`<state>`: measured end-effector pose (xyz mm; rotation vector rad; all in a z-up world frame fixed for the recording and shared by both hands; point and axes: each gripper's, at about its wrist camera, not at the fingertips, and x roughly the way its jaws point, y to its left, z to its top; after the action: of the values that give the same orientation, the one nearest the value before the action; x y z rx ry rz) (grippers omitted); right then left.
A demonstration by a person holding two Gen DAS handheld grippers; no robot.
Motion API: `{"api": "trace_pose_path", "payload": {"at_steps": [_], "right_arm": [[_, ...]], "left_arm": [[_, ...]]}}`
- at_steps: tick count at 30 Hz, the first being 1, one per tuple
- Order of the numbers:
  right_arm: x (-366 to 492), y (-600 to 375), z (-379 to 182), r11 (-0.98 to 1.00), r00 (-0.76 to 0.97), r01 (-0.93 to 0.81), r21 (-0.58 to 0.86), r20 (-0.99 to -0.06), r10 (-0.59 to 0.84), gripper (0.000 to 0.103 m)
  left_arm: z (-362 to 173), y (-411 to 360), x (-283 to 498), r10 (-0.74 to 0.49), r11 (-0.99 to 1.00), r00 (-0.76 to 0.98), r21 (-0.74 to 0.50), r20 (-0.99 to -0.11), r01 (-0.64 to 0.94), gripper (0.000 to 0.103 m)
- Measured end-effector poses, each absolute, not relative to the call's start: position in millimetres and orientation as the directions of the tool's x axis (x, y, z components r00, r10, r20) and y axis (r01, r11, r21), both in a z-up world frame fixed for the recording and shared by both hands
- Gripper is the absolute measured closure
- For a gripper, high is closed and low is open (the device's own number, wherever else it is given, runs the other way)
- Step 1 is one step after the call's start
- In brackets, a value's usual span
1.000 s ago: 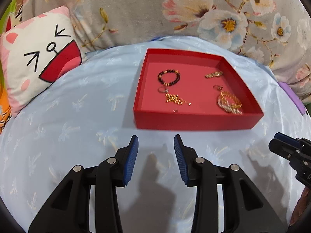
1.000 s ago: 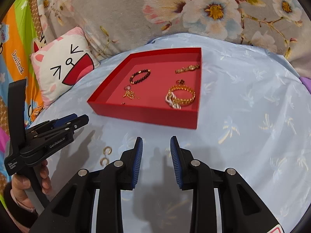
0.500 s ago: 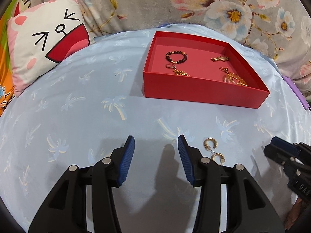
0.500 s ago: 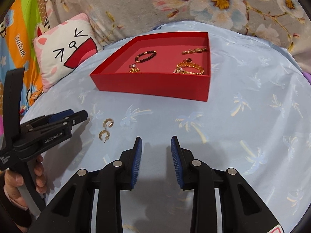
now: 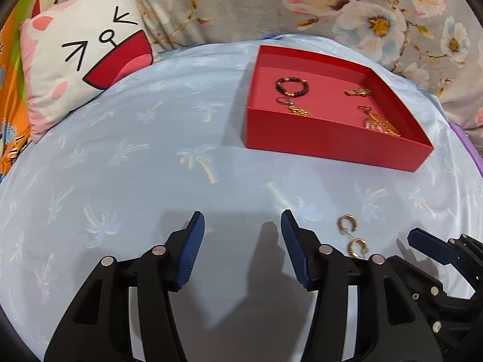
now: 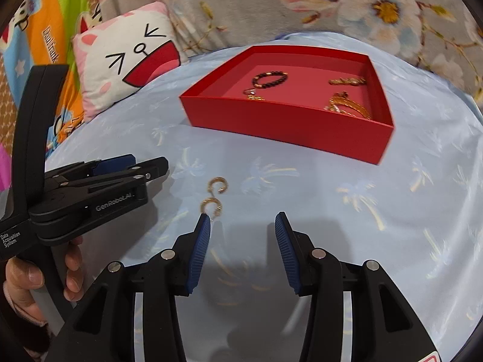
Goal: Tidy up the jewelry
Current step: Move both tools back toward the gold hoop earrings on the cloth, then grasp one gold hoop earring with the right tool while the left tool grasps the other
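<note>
Near hoop earring (partly hidden) behind left gripper.

two gold hoop earrings on sheet, jewelry in red box

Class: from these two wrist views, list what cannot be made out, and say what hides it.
- Gold bangles in the red tray: lower part hidden behind the near wall, both views.
- Lower hoop earring, left view: partly behind the left tongs' arm.
- Right tongs, left view: cut off by the edge.
- Small ring: too small for detail.
</note>
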<state>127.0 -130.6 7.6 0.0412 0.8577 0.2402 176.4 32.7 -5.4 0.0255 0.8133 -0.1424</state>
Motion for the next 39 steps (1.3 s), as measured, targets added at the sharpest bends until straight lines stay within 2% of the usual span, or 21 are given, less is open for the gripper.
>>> {"api": "trace_pose_path", "payload": {"at_steps": [6, 11, 14, 21, 34, 39], "right_arm": [[142, -109, 3, 0.97, 0.606, -0.222, 0.099, -0.766, 0.217, 0.059], [151, -97, 0, 0.971, 0.589, -0.229, 0.067, -0.785, 0.192, 0.059], [152, -93, -1, 0.972, 0.593, -0.233, 0.036, -0.787, 0.172, 0.065], [148, -94, 0, 0.97, 0.596, -0.239, 0.034, -0.784, 0.174, 0.087], [125, -141, 0, 0.988, 0.607, -0.14, 0.061, -0.783, 0.135, 0.087], [115, -167, 1, 0.994, 0.611, -0.078, 0.075, -0.785, 0.107, 0.087]], "left_arm": [[-8, 41, 181, -0.108, 0.993, 0.663, -0.044, -0.741, 0.111, 0.052], [-9, 39, 181, -0.104, 0.993, 0.662, -0.035, -0.742, 0.117, 0.046], [-10, 37, 181, -0.103, 0.992, 0.659, -0.028, -0.745, 0.123, 0.046], [-11, 36, 181, -0.105, 0.991, 0.654, -0.027, -0.749, 0.127, 0.046], [-11, 30, 180, -0.12, 0.988, 0.653, -0.024, -0.748, 0.155, 0.045], [-10, 16, 172, -0.167, 0.978, 0.641, -0.046, -0.749, 0.201, 0.042]]}}
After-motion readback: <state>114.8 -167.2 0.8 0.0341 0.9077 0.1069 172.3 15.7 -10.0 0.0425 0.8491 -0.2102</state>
